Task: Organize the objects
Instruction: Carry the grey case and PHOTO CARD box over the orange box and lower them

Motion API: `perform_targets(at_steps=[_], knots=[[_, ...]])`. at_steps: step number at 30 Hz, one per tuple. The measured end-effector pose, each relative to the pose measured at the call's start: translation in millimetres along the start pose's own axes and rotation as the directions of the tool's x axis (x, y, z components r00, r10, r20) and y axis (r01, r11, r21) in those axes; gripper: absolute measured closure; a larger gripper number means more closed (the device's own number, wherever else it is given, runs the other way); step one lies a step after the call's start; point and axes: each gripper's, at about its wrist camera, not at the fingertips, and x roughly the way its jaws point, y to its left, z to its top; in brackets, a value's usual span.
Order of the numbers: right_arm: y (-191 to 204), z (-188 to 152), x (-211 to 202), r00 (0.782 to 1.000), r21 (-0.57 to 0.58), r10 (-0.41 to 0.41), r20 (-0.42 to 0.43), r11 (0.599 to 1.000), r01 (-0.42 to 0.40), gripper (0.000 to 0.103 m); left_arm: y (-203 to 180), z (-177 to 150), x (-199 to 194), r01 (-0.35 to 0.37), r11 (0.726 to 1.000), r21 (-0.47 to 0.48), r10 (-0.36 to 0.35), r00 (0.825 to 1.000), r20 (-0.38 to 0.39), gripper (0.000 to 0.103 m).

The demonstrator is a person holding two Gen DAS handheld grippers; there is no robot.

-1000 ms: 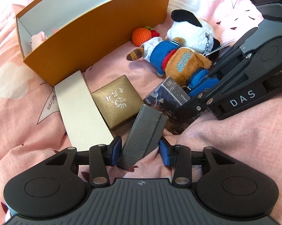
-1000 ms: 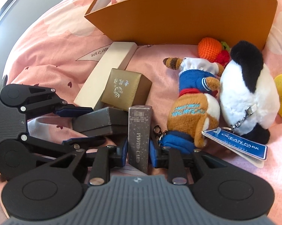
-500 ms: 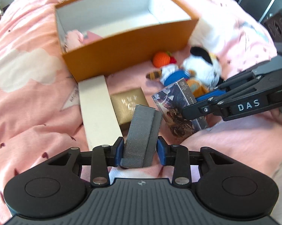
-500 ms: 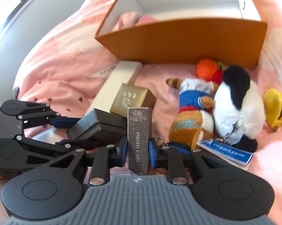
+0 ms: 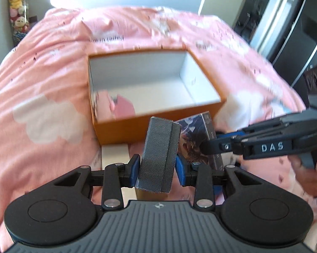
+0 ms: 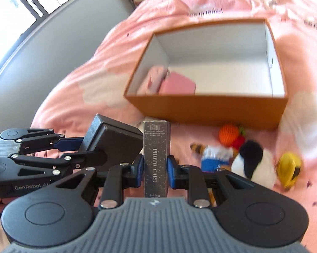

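Both grippers have risen off the bed since a second ago, each carrying its box up to the level of the orange box's rim; the left gripper (image 5: 157, 168) has also rolled, so its grey textured case (image 5: 158, 156) now stands nearly upright with the jaws closed on its sides; the right gripper (image 6: 153, 169) has its jaws clamped narrowly on the dark photo card box (image 6: 155, 158), held upright beside the grey case; judging by this, the task is at an early stage, with two items lifted but not yet placed; left behind on the pink bedspread (image 6: 78, 88) are the bear plush (image 6: 213, 158), the black-and-white plush (image 6: 253, 162), the orange crochet fruit (image 6: 229, 135), a yellow item (image 6: 289, 168) and a pale flat box (image 5: 114, 154); farther on, the orange box (image 6: 211, 109) lies open with only something pink (image 6: 177, 84) in its left corner; its near wall must be cleared, and the two loads ride close together.
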Motion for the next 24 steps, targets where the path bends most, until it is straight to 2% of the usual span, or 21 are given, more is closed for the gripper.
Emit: perform_targets(at_steps=[6,17,21,24], knots=[[3,30,-9,0.997,-0.019,-0.011,0.081,1.000,0.013,0.078,5,29,0,0.015,1.000,-0.026,-0.013,0.996,0.086,0.062],[-10,93,-4,0.983,0.005,-0.029,0.183,1.000,0.029,0.079,32,93,18,0.104,0.990,-0.091,-0.088,0.983,0.160,0.062],[-20,116,10,0.979,0.033,-0.055,0.198,0.998,0.049,0.079,42,111,36,0.140,0.981,-0.132,-0.118,0.980,0.162,0.062],[-29,127,21,0.977,0.050,-0.082,0.198,0.996,0.074,0.079,49,116,61,0.146,0.973,-0.180,-0.124,0.984,0.131,0.062]])
